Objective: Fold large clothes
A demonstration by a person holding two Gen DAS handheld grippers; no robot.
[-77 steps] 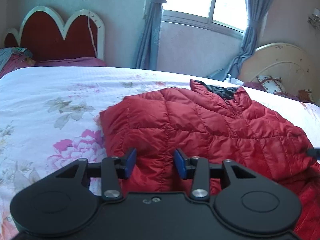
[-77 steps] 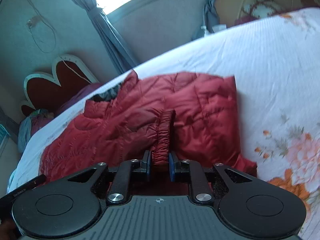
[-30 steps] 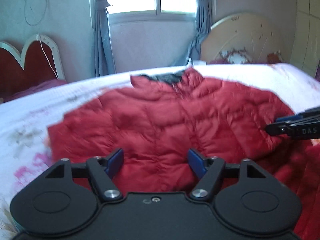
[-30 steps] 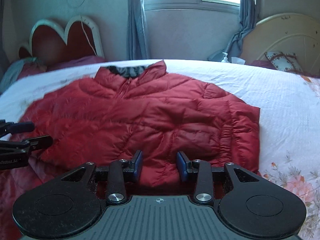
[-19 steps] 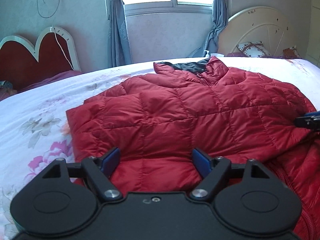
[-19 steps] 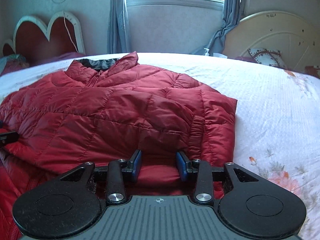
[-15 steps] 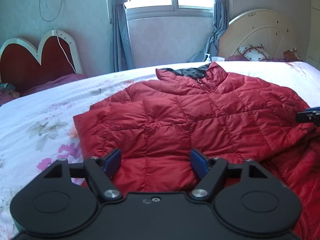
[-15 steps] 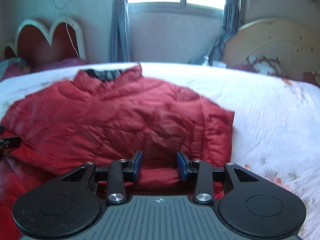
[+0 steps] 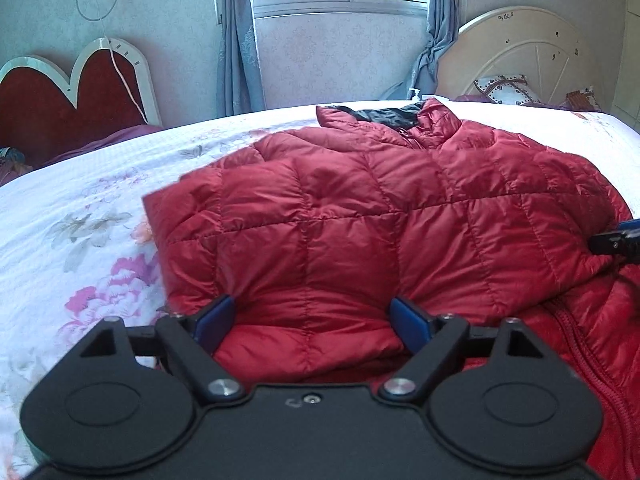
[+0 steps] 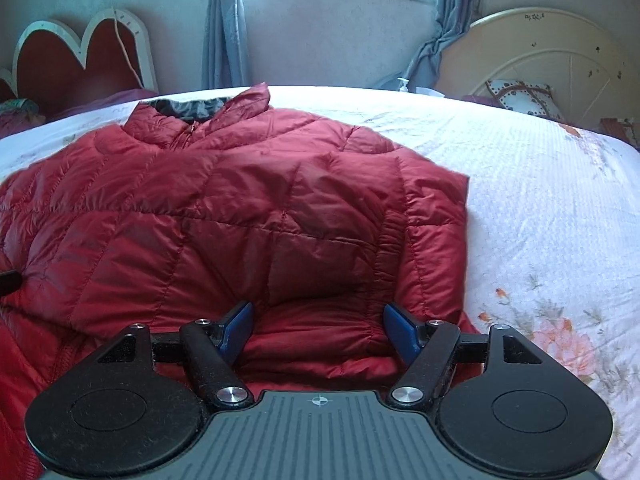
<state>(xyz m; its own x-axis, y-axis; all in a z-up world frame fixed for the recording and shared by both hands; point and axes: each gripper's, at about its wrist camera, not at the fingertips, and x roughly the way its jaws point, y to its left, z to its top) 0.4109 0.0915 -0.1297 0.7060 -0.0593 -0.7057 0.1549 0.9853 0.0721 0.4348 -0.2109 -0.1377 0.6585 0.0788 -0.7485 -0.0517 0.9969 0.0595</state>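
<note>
I am working over a bed (image 9: 100, 200) covered with a white textured bedspread (image 10: 540, 200) printed with flowers: pink and grey blooms toward my left side, orange and pink ones toward my right. Directly on it lies a red quilted down jacket (image 9: 360, 220), spread across the middle with its dark-lined collar (image 9: 380, 114) toward the far edge. Its sleeves are folded in over the body. The near hem bunches up in soft folds.
</note>
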